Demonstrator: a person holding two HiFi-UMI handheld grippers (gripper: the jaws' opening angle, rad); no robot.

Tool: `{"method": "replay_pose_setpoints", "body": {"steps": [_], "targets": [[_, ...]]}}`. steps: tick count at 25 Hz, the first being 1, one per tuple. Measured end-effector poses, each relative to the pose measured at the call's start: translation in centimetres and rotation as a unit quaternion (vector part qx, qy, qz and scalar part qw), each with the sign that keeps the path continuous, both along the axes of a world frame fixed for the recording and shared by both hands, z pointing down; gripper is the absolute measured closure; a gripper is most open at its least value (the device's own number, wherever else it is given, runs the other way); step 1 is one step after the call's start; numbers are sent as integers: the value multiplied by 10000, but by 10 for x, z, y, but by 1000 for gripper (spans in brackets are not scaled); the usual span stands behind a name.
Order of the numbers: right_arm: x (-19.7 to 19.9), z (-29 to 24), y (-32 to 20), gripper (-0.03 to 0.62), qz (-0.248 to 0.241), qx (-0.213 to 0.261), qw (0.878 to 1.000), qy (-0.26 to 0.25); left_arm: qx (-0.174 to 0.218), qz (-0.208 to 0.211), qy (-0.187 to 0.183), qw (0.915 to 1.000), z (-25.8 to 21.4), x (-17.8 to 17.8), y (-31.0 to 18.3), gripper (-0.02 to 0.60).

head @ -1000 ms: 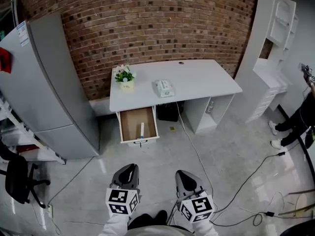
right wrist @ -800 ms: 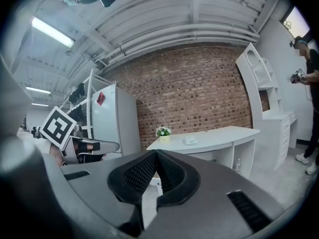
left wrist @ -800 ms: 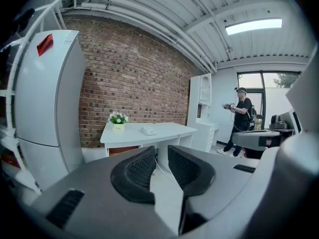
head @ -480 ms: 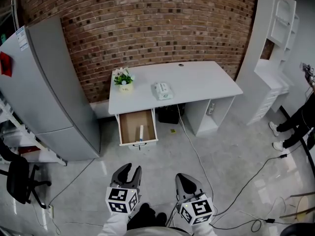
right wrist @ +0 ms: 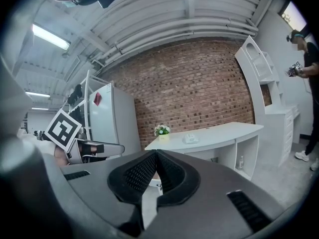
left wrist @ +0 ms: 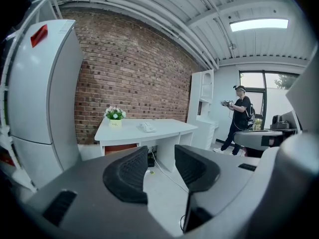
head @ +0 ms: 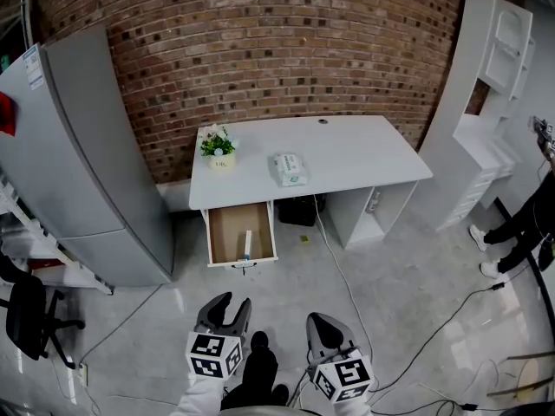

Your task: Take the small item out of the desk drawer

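Left of centre in our head view, the desk drawer [head: 225,232] stands pulled open beneath the left end of the white desk [head: 347,150]. We see its brown wooden floor from above, with its white front panel nearest us. A small, slender white item [head: 247,243] lies lengthwise along the drawer's right side, its near end close to the front panel.
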State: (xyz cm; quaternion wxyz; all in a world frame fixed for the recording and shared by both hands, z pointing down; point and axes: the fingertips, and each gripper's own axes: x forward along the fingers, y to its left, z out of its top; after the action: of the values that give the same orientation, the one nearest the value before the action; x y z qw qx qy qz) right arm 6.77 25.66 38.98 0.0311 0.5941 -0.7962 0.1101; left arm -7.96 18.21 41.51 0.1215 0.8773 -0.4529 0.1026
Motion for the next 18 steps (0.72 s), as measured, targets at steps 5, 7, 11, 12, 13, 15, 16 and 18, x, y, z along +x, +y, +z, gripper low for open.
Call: {"method": "replay_pose_setpoints", "body": {"steps": [5,7,11,12,13,15,16,18], "targets": [[6,6,-39,567,35,-61,10000,-3,-85,-1,-11,10000,12,3,-45,411],[7,7,-59,567,17,-65,10000,5,-88,23,-28,10000,15,7,-67,411],[7,10,-106,566,-3,-110,9999,7,-127,112,-46,9998,20,13,-112,411],[6,12,-118,566,-8,-131,9999,5,-148,129,-51,9998,22,14,-123,410],[5,13,-130,566,-22,-144,9999,11,-174,144,-59,9997,25,14,-134,410],[3,15,-153,566,-46,-165,9998,42,-225,171,-76,9996,31,14,-157,409],[2,16,-165,566,-41,-185,9998,56,-246,184,-83,9995,34,14,-168,408],[1,18,-187,566,-4,-238,9997,74,-286,216,-92,9993,38,14,-191,407]]}}
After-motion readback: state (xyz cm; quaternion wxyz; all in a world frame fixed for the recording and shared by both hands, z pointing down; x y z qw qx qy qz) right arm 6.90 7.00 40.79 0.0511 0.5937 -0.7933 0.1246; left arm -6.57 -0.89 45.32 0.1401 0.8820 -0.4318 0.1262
